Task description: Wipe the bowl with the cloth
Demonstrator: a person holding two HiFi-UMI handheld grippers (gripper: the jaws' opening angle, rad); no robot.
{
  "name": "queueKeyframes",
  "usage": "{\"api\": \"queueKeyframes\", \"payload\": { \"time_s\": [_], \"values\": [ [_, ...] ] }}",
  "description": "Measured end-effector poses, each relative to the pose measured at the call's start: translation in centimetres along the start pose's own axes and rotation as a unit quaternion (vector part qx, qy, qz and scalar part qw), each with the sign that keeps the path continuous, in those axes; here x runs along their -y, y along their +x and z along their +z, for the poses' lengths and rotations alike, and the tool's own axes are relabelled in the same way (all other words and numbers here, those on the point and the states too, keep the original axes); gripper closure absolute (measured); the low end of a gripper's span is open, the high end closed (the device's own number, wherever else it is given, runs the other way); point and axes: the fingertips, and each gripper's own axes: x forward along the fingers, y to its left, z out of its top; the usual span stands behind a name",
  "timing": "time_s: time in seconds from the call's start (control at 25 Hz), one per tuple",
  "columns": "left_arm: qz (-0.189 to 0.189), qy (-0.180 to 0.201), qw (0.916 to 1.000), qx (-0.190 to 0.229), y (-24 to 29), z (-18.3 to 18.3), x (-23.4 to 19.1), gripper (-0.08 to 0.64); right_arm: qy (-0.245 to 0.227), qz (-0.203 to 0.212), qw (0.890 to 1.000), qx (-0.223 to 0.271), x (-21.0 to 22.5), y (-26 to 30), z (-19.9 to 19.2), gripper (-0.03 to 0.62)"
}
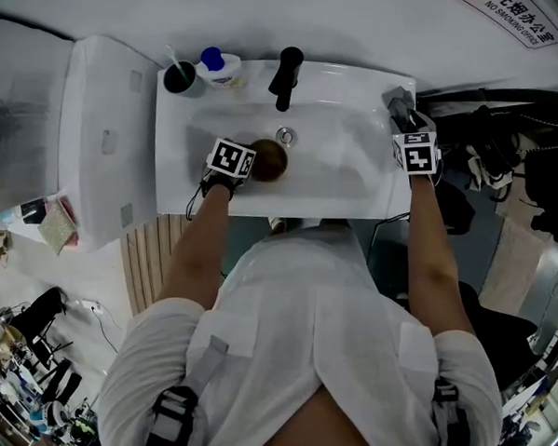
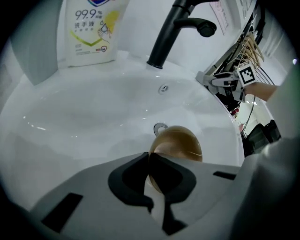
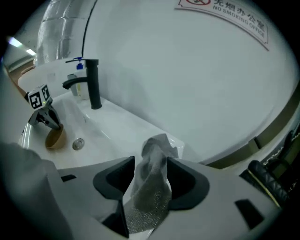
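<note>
Down in the white sink, just beside the drain & on your side of it, sits the brown bowl. Your left tongs are pressed together on its edge. The left gripper view shows both black tips meeting on the rim nearest you, w/ the bowl's rounded brown body bulging out beyond them toward the drain. From the right gripper view the bowl looks tilted rather than flat on its base.

Over at the sink's back right corner, your right tongs are spread wide. The grey cloth stands bunched up between them, resting on the sink's corner ledge, its mesh-like lower part filling most of the gap. It comes close to the tips on both sides, but they don't look to be squeezing it.

Bowl & cloth are well apart: bowl low in the basin, cloth up on the rim at far right.

Other bits: black faucet stands at the back rim, centre. Soap bottle w/ blue cap & a black cup sit side by side at the back left corner. You've got a no-smoking sign on the wall above the right corner
</note>
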Motion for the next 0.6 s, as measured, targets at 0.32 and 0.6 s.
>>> {"api": "queueKeyframes", "payload": {
  "time_s": [0.32, 0.6],
  "values": [
    [0.018, -0.017, 0.9972, 0.071, -4.6, 2.9, 1.7, 0.541, -0.047, -0.021, 0.998, -0.035, -0.4, 0.9, -1.0, 0.552],
    [0.041, -0.044, 0.9897, 0.130, -9.9, 6.3, 2.9, 0.541, -0.054, 0.088, 0.984, 0.142, -11.2, -6.3, 8.4, 0.558]
  ]
}}
